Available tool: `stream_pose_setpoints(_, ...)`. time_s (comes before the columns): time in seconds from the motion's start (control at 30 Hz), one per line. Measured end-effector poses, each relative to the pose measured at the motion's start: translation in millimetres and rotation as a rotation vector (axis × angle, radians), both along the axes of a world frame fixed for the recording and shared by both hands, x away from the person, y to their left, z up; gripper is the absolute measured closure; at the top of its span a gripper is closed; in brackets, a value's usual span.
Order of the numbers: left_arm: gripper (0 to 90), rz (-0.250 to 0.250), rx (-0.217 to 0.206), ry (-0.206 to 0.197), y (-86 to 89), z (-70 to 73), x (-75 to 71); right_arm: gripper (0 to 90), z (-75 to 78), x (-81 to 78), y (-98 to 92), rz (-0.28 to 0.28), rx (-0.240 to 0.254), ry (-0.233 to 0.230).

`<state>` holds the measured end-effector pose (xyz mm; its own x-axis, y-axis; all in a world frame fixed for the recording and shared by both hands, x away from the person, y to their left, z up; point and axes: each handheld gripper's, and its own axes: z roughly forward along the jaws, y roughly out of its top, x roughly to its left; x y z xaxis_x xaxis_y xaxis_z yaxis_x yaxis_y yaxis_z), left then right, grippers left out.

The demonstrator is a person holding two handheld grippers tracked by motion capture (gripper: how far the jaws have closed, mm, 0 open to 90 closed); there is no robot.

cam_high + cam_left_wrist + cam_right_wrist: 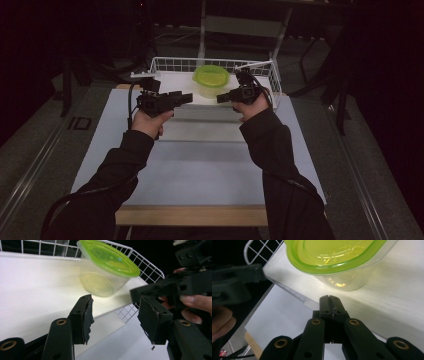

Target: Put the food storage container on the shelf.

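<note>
On the left of the table, seen from above, the left gripper is held level in the person's left hand and points toward the middle. Its jaws stand apart with nothing between them; in its own view the two black pads frame bare white surface, and neither touches anything. Ahead of it a wire tray with a white floor sits at the far end of the table. Inside the tray, near its middle and toward the back rail, stands a clear plastic container with a green lid lying on top; the lid looks seated slightly askew in the left gripper view. To the right, the right gripper is held in the right hand and points left toward the container, just beside it but apart from it. Its jaws are pressed together on nothing, meeting tip to tip in its own view, just short of the container's base.
</note>
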<state>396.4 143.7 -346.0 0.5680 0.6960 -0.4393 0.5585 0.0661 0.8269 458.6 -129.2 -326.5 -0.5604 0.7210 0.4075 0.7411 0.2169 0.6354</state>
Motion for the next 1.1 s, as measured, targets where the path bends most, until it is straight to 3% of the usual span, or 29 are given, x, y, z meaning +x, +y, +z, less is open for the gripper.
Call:
stream_pose_setpoints(0.17,45.5,-0.006,-0.006,-0.002,-0.2,-2.1,-1.0,89.7,-2.1,3.0,2.1,-0.018,0.027,-0.002)
stream_pose_setpoints(0.27,45.5,-0.002,-0.024,-0.001,1.8,-1.9,-0.2,89.2,0.2,8.3,0.2,-0.062,0.043,-0.019)
stream_pose_setpoints(0.47,45.4,-0.01,-0.014,0.001,2.4,-5.1,-0.1,87.1,-0.5,11.4,-8.4,-0.111,0.029,-0.04)
stream_pose_setpoints(0.6,44.6,-0.023,-0.021,0.002,3.0,-8.3,-1.7,83.8,-4.0,10.3,-11.2,-0.099,0.034,-0.026)
stream_pose_setpoints(0.7,41.3,-0.038,-0.019,-0.002,3.3,-11.2,-5.1,73.3,-6.0,4.0,-11.6,-0.071,0.038,-0.029)
stream_pose_setpoints(0.77,39.2,-0.038,-0.019,-0.002,3.3,-11.2,-5.1,73.3,-6.7,0.9,-11.5,-0.058,0.046,-0.032)
stream_pose_setpoints(0.8,38.4,-0.063,-0.049,-0.031,5.1,-13.4,-10.8,60.0,-7.7,-6.3,-11.8,-0.039,0.04,-0.051)
stream_pose_setpoints(0.87,32.3,-0.115,-0.077,-0.066,6.6,-16.0,-15.9,51.7,-8.4,-13.0,-12.4,-0.021,0.041,-0.061)
stream_pose_setpoints(0.93,24.8,-0.125,-0.076,-0.071,6.4,-16.5,-18.1,48.8,-8.8,-17.3,-12.5,-0.005,0.038,-0.07)
stream_pose_setpoints(0.97,24.8,-0.141,-0.078,-0.098,5.7,-18.3,-23.2,45.2,-9.1,-20.7,-12.6,0.006,0.038,-0.079)
stream_pose_setpoints(1.1,16.5,-0.168,-0.02,-0.132,1.3,-28.0,-38.7,29.6,-15.2,-45.5,-14.2,0.09,0.044,-0.107)
